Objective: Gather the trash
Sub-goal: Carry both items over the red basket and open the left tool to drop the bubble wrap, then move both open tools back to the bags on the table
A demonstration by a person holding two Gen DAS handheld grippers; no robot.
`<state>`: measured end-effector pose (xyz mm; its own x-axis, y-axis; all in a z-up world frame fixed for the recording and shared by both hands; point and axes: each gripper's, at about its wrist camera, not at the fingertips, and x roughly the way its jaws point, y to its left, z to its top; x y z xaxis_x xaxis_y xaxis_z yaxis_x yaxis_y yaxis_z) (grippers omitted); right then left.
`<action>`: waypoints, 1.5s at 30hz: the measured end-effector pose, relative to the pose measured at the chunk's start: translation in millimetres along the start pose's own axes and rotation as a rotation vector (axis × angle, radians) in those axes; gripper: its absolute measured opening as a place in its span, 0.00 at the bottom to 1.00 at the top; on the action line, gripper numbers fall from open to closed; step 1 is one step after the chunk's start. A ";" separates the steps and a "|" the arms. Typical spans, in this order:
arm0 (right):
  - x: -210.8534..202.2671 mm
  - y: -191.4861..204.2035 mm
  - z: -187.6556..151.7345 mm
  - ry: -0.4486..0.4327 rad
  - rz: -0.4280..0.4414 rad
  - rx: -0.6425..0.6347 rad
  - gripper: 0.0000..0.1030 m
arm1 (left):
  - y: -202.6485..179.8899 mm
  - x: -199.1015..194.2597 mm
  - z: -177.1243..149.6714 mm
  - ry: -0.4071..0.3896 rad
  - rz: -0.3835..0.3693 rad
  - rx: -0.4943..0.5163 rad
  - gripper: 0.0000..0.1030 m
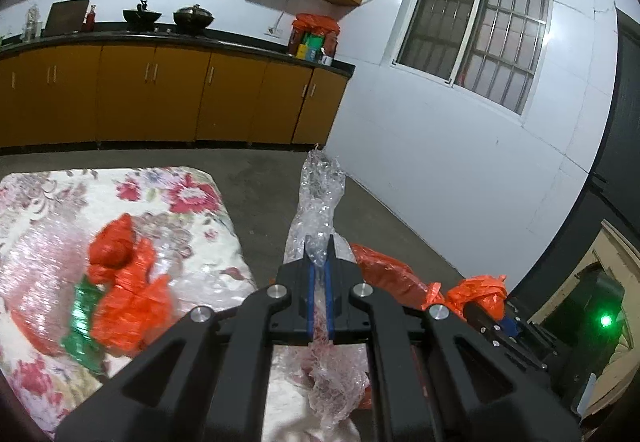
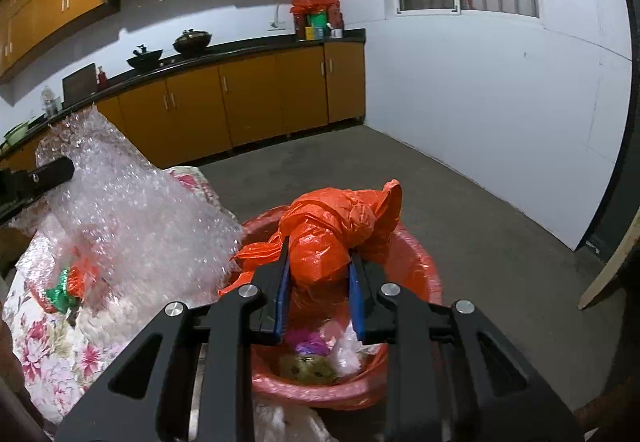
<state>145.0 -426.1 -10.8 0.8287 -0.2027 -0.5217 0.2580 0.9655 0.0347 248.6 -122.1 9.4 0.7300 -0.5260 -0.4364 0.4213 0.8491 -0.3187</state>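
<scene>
Your left hand-held gripper (image 1: 319, 254) is black with blue pads, and the bubble wrap (image 1: 318, 201) in it is clear with a silvery sheen. Your right hand-held gripper (image 2: 320, 262) shows the same black and blue around a bright orange plastic bag (image 2: 336, 230). At lower centre of the right view, the bin (image 2: 424, 274) is lined in translucent red-orange. At lower left of the left view, the table cloth (image 1: 180, 193) is cream with red and pink flowers, carrying an orange bag scrap (image 1: 128, 302) and a green foil wrapper (image 1: 82, 318). Across the top, the cabinets (image 1: 152, 93) are mustard yellow under a black countertop (image 1: 200, 37).

Bare floor (image 2: 460, 177) beyond bin (image 2: 424, 266)
</scene>
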 end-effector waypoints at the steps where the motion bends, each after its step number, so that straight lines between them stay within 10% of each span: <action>1: 1.5 -2.3 0.4 0.000 -0.004 0.005 0.24 | -1.5 3.8 -2.0 0.004 -0.003 0.000 0.05; 21: 29.4 -24.9 3.5 0.014 -0.017 0.055 0.26 | -26.8 72.0 -28.5 0.083 -0.006 0.020 0.09; 27: 32.1 -29.0 -0.8 0.016 0.010 0.061 0.49 | -19.9 79.0 -39.2 0.124 -0.004 0.016 0.25; 35: 21.4 -36.7 -14.4 0.043 -0.005 0.076 0.49 | 9.9 51.2 -47.0 0.100 0.129 0.024 0.57; 45: 10.5 -12.5 -31.6 0.064 0.016 0.028 0.60 | 56.6 -7.3 -78.0 0.089 0.319 0.083 0.73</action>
<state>134.8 -435.2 -43.6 0.7996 -0.1757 -0.5742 0.2594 0.9635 0.0664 225.2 -74.0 -71.1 0.7839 -0.2327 -0.5757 0.2247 0.9706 -0.0863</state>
